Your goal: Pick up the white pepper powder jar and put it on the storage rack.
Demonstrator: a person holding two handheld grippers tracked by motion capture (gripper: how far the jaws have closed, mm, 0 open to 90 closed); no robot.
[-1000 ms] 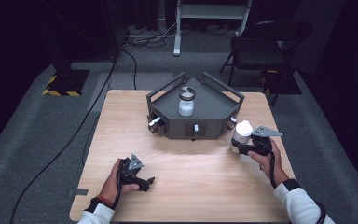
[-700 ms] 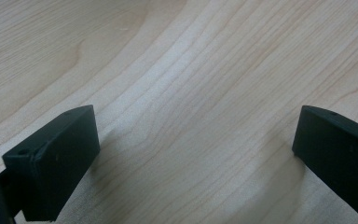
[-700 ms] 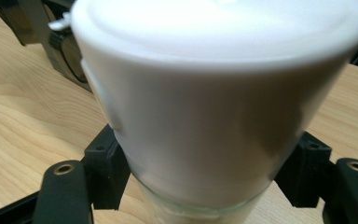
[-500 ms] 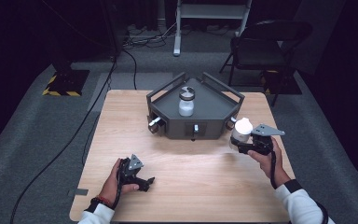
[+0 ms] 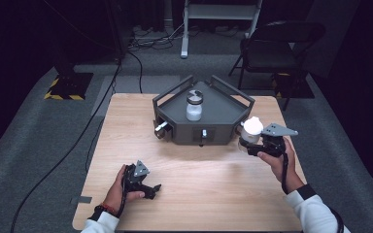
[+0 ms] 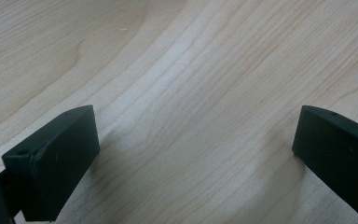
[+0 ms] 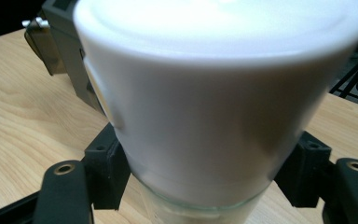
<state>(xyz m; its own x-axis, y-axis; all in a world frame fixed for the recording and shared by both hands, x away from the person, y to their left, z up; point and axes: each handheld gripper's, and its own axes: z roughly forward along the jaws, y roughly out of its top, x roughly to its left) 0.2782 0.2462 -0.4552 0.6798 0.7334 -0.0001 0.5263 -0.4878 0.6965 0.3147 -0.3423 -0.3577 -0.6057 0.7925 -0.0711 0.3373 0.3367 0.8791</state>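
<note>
My right gripper (image 5: 249, 143) is shut on a glass jar with a white lid (image 5: 251, 128), held upright above the table just right of the dark grey tray (image 5: 223, 108). In the right gripper view the white lid (image 7: 214, 93) looms close, with both jaws pressed against the glass below it. A second jar (image 5: 194, 105) with a dark lid stands inside the tray. My left gripper (image 5: 153, 189) rests on the table near the front left, and its jaws stand wide apart over bare wood (image 6: 191, 116) with nothing between them.
The wooden table (image 5: 141, 131) carries the tray at its back middle, with small knobs (image 5: 161, 128) on its front faces. A black chair (image 5: 277, 43) and a metal stand (image 5: 221, 9) sit behind the table. A cable (image 5: 87, 131) trails across the floor at the left.
My right gripper has lifted the white-lidded jar up off the table beside the tray. The left gripper has stayed where it was.
</note>
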